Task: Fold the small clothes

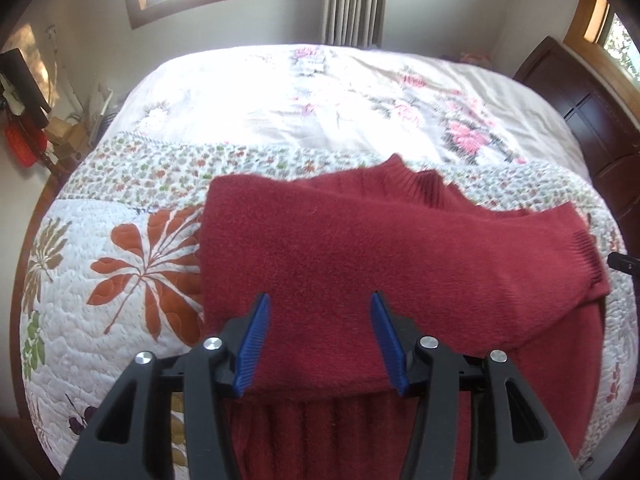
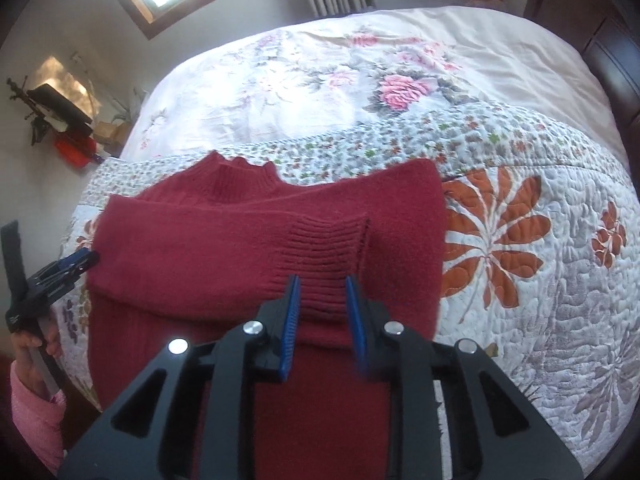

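step: fold sleeve | right gripper [image 2: 322, 304] fingers spread around cuff [image 2: 320, 252] | left gripper [image 1: 318, 320] fingers spread, empty, above sweater [image 1: 340, 248] | tip: pinch cuff, lay flat

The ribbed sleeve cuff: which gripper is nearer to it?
Right. The right gripper straddles the cuff, jaws open on either side. The left gripper hangs open over the sweater body, with the cuff off to its right.
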A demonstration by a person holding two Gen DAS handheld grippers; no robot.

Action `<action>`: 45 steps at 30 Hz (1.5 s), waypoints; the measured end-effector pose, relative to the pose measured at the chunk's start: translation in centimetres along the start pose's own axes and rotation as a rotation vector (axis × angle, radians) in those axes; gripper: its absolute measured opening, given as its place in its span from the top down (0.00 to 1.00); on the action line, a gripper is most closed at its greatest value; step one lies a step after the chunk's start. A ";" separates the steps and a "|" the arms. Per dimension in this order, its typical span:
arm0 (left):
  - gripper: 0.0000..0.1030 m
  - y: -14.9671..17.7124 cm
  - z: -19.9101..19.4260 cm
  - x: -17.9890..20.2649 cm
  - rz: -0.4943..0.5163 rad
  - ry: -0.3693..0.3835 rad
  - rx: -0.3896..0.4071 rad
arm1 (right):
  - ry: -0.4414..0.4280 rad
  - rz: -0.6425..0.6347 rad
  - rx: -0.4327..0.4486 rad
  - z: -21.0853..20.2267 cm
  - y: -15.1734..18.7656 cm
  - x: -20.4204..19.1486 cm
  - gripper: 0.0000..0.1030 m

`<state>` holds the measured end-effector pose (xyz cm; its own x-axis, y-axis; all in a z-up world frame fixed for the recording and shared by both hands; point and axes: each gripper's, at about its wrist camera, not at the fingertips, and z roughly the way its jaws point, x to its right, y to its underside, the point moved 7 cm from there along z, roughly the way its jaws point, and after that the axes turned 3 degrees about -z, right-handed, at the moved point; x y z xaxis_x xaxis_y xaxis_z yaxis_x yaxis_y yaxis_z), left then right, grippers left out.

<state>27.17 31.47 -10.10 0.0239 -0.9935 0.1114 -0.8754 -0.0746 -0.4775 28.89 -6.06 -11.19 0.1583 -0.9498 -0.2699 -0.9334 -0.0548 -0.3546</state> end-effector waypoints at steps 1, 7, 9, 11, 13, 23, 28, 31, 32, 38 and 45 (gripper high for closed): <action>0.48 -0.1 -0.2 0.4 -0.004 0.021 0.000 | -0.033 -0.004 -0.002 0.0 0.0 -0.7 0.77; 0.48 0.9 1.3 1.7 0.021 0.014 -0.053 | -0.009 0.028 -0.088 3.1 1.3 -0.2 0.76; 0.48 1.8 2.5 1.1 0.003 0.010 -0.092 | -0.013 0.048 -0.099 4.1 2.1 0.5 0.82; 0.48 2.5 3.6 0.5 -0.018 0.019 -0.126 | -0.032 0.060 -0.087 4.2 2.4 0.6 0.82; 0.47 2.8 3.9 0.2 -0.038 0.051 -0.130 | -0.045 0.071 -0.081 3.9 2.5 0.6 0.82; 0.33 6.2 -3.7 -2.1 0.048 0.016 -0.041 | -0.053 -0.025 -0.023 -3.6 8.0 -0.3 0.57; 0.32 13.1 -6.5 -6.2 0.038 0.002 -0.103 | -0.066 -0.039 -0.048 -5.6 15.0 0.6 0.50; 0.32 17.8 -7.4 -8.3 0.016 0.006 -0.157 | -0.072 0.006 -0.055 -6.1 18.8 1.2 0.48; 0.32 19.1 -7.7 -8.5 0.014 0.002 -0.169 | -0.076 0.027 -0.059 -6.2 20.1 1.4 0.48; 0.32 26.0 -8.1 -9.6 0.004 0.041 -0.256 | -0.066 0.051 -0.103 -5.8 25.7 1.4 0.48; 0.33 30.8 -6.3 -9.7 -0.042 0.139 -0.333 | -0.088 0.050 -0.117 -6.1 28.8 1.3 0.45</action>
<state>-3.08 39.39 -20.36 0.0168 -0.9672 0.2535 -0.9848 -0.0598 -0.1631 0.23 -10.75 -16.31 0.1335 -0.9219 -0.3638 -0.9712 -0.0486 -0.2332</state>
